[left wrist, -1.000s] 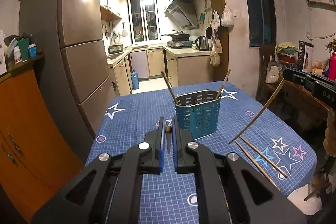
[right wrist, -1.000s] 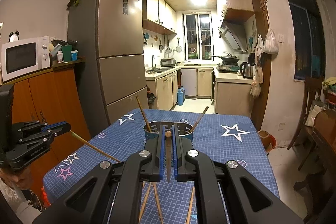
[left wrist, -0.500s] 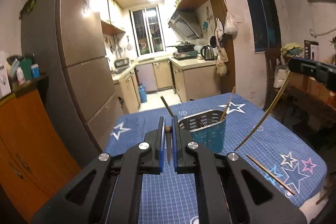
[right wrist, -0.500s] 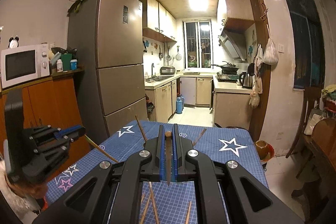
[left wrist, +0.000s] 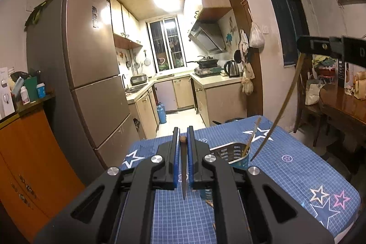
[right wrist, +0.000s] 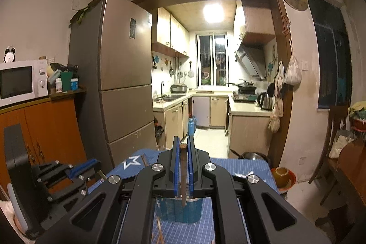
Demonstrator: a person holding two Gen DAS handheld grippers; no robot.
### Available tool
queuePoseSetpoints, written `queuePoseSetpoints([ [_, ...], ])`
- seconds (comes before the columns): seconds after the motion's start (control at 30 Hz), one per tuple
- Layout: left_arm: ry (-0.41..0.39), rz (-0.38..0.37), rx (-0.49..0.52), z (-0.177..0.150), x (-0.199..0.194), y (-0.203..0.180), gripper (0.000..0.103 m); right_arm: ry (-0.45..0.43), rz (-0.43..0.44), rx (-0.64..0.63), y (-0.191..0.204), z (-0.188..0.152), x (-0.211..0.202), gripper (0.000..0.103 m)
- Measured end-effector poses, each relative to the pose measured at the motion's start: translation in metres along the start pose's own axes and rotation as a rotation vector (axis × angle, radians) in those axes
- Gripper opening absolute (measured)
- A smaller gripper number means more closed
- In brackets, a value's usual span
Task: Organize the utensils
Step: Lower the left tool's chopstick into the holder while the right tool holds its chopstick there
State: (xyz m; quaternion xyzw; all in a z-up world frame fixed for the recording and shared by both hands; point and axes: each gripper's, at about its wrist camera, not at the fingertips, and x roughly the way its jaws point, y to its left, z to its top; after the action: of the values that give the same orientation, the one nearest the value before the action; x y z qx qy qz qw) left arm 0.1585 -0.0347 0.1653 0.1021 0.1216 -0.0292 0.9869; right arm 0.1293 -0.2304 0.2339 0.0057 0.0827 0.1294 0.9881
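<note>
My left gripper point(left wrist: 182, 137) is shut on a chopstick point(left wrist: 183, 166) that hangs down between its fingers. My right gripper point(right wrist: 182, 146) is shut on another chopstick point(right wrist: 183, 175); in the left wrist view this one point(left wrist: 281, 111) slants down with its tip just right of the blue utensil basket point(left wrist: 235, 156). The basket stands on the blue star tablecloth point(left wrist: 297, 166) and holds a chopstick point(left wrist: 251, 136). In the right wrist view the basket point(right wrist: 180, 209) sits right below my right gripper. The left gripper point(right wrist: 84, 167) shows at the left there.
A tall fridge point(left wrist: 91, 74) and an orange cabinet point(left wrist: 27, 166) stand left of the table. A wooden table and chair point(left wrist: 338, 106) are at the right. Loose chopsticks point(right wrist: 160, 232) lie on the cloth below the basket. The kitchen doorway is behind.
Both grippers have risen and tilted up, each still holding its chopstick. The right gripper's chopstick has swung steeper, and its tip has come close to the basket's rim.
</note>
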Motion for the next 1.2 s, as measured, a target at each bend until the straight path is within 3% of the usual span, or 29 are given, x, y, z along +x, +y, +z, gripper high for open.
queuePoseSetpoints([
  [0.37,-0.052,-0.006,-0.016,0.034,0.031,-0.007,0.004,-0.054,-0.021,-0.004,0.000,0.028,0.029,0.008],
  [0.73,0.008,-0.173,-0.123,0.041,0.089,0.004,0.005,-0.018,-0.065,0.044,-0.008,0.013,0.083,0.008],
  [0.8,0.012,-0.174,-0.126,0.037,0.097,0.004,0.005,-0.009,-0.078,0.046,-0.009,0.008,0.095,0.008],
  [0.93,-0.007,-0.172,-0.140,0.041,0.101,0.007,0.004,0.005,-0.092,0.055,-0.014,-0.001,0.111,0.008],
  [1.2,-0.128,-0.169,-0.143,0.089,0.076,0.017,0.005,0.019,-0.094,0.069,-0.023,-0.006,0.127,0.008],
])
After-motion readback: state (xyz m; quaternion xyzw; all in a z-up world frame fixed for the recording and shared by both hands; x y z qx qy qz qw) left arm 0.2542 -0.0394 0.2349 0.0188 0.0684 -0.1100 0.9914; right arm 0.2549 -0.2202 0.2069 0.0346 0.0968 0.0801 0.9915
